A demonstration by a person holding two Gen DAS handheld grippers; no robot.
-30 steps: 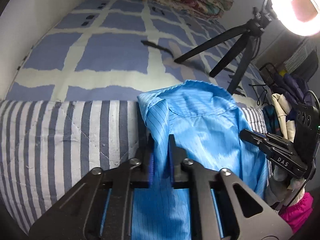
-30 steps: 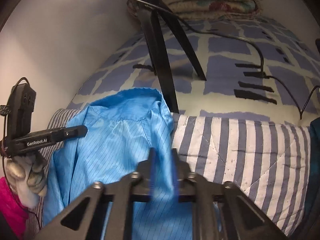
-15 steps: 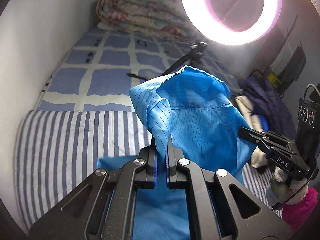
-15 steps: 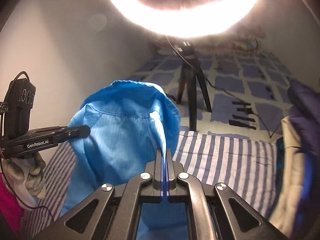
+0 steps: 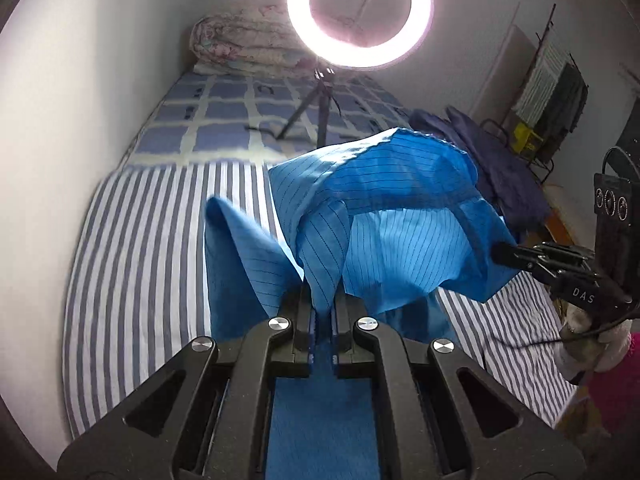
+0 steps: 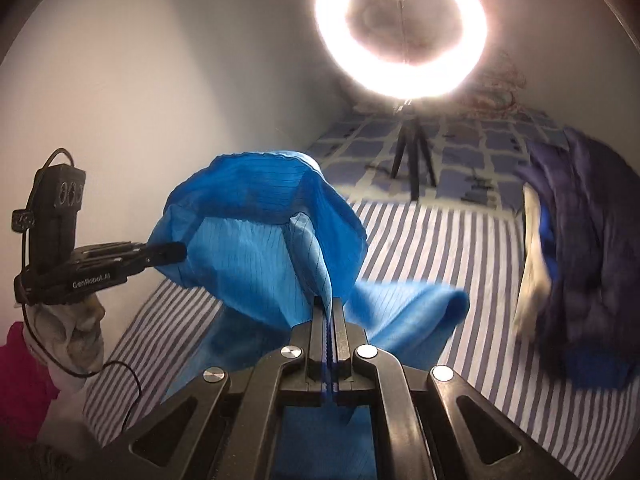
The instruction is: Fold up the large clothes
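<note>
Both grippers hold the blue garment (image 5: 400, 220) in the air above the striped sheet (image 5: 152, 248) of the bed. The left gripper (image 5: 323, 312) has its jaws clenched on one fold, the right gripper (image 6: 329, 312) clenched on another. A ring light (image 6: 400, 28) glows behind.

Ring light (image 6: 401, 28) blazes straight into both lenses, flaring hard in the right wrist view, walls dim and grey, fisheye bending the bed (image 5: 136, 272) edges, dark clothes (image 6: 580, 264) at right smeared by blur.
</note>
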